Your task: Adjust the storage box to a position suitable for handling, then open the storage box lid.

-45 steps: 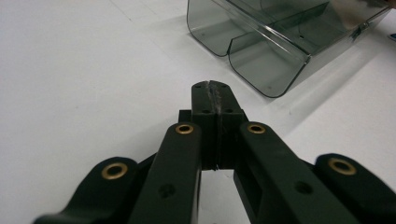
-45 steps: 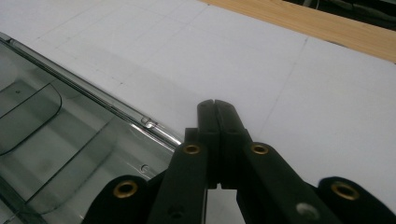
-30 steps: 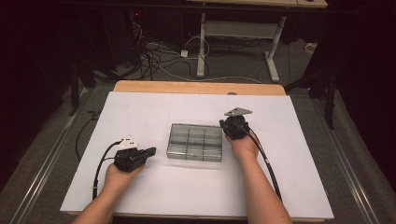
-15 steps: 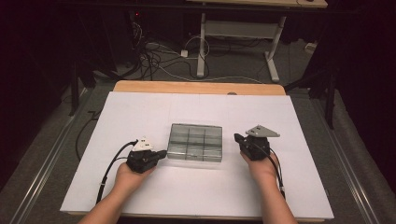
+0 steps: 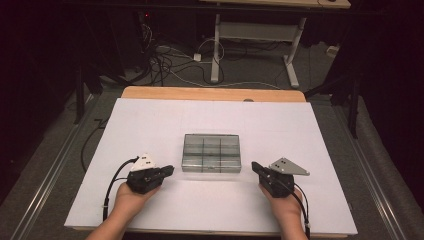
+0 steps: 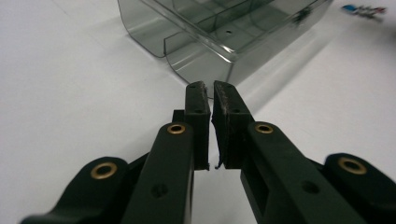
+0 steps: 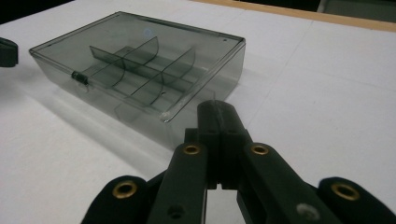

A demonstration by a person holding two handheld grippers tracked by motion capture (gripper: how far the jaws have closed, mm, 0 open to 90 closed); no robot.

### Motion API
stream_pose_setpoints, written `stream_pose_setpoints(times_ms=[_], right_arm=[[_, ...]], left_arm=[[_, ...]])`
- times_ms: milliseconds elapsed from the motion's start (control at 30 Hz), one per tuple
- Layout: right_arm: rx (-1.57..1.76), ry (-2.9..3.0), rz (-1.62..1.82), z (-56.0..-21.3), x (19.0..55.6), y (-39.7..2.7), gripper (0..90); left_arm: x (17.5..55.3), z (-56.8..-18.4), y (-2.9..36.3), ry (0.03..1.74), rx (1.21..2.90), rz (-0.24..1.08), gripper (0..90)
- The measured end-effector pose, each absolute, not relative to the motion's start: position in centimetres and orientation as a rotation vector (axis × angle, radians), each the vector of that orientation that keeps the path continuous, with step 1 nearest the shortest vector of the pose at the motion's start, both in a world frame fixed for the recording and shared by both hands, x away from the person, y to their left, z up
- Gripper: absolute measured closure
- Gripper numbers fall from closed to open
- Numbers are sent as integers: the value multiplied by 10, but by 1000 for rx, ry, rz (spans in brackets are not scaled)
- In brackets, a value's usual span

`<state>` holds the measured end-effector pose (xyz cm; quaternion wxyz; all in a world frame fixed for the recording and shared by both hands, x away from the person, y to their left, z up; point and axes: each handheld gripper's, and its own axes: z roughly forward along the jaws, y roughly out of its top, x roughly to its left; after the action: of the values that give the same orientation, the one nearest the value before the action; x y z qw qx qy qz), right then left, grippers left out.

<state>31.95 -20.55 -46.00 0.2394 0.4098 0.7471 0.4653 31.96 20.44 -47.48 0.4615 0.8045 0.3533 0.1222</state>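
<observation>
High view puts the smoky divider box (image 5: 211, 153) mid-table between the left gripper (image 5: 168, 171), whose nearly closed, empty jaws have just been parting, and the closed, empty right gripper (image 5: 255, 166); approach both ends evenly.

Top cam sits above my side of the table (image 5: 150, 130), looking forward and down, far enough back to catch the whole white top and the floor behind. My two gripper cams ride low, right near the surface, each looking along its jaws at the box (image 5: 211, 152) from opposite ends (image 6: 224, 32) (image 7: 140, 70). All three views share that box.
</observation>
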Motion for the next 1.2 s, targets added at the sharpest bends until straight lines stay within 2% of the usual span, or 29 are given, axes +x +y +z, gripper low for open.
stream_pose_setpoints(times_ms=[200,233,267,300,333,467,500,533,667,1200], right_arm=[[1115,2080,1283,-466,308,-206,900],[1115,2080,1283,-466,308,-206,900],[1114,2097,1278,-468,306,-205,900],[1114,2097,1278,-468,306,-205,900],[1124,2097,1281,-470,307,-204,900],[1118,2115,1294,-470,307,-200,900],[1118,2115,1294,-470,307,-200,900],[1118,2125,1291,-470,306,-199,900],[1113,2131,1290,-470,305,-194,900],[1093,2147,1290,-471,302,-185,900]], left_arm=[[311,-474,211,824,1937,300,609],[311,-474,211,820,1933,305,609],[311,-474,211,819,1933,302,514],[312,-475,210,818,1936,295,514],[314,-478,209,823,1955,312,408],[316,-479,208,841,1962,325,214],[316,-479,208,841,1962,325,177],[316,-480,208,849,1957,324,177],[319,-480,208,865,1958,320,16],[320,-478,208,866,1949,318,0]])
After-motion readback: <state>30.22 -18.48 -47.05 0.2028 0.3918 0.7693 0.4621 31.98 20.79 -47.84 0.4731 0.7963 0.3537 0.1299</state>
